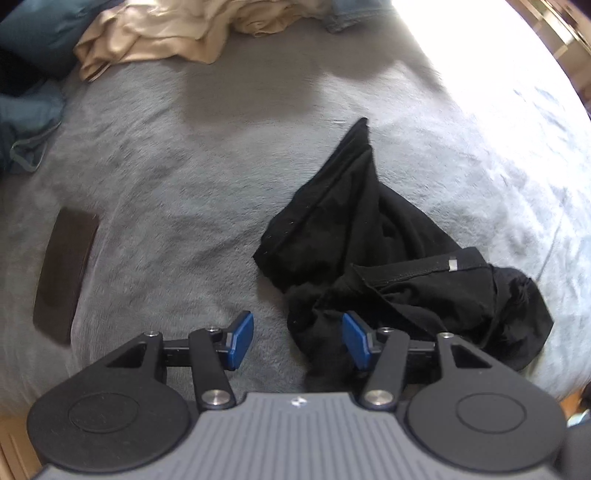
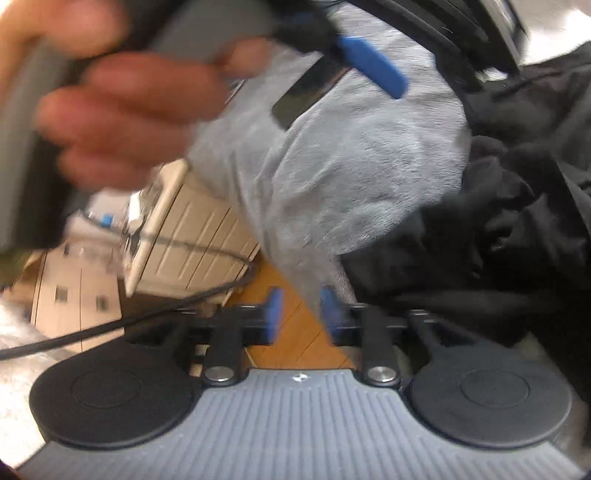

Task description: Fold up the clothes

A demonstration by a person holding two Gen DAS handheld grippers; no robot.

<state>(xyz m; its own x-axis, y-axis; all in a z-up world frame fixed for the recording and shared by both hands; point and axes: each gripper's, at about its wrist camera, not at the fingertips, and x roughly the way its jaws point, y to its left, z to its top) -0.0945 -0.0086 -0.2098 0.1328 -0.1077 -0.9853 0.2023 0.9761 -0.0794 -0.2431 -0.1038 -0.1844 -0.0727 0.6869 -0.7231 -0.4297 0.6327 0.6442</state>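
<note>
Both claws stand with their blue pads apart and nothing clamped between them. Seen from the left wrist, the left claw (image 1: 297, 340) points down at the bed (image 1: 177, 177), which is covered in a grey fleece blanket; its pad on the right of the frame sits at the near edge of one black garment (image 1: 388, 258), and the pad on the left of the frame hangs over bare blanket. That garment, the piece to be folded, lies crumpled at lower right of centre, one pointed end reaching up toward the middle of the frame, a hem with a small grey tag (image 1: 453, 264) on its right part. One dark flat phone (image 1: 64, 273) lies at the left edge, well apart from it. At the top sit one beige cloth (image 1: 147, 40), one teal cloth (image 1: 29, 110) at upper left, and a strip of blue denim (image 1: 347, 14).

From the right wrist, heavily blurred, the right claw (image 2: 301, 317) is over the bed's edge, wooden floor (image 2: 295, 332) showing between its pads. One hand (image 2: 122, 110) fills the upper left, gripping the other tool. One cable (image 2: 122, 321) and pale drawers (image 2: 192, 236) lie lower left.
</note>
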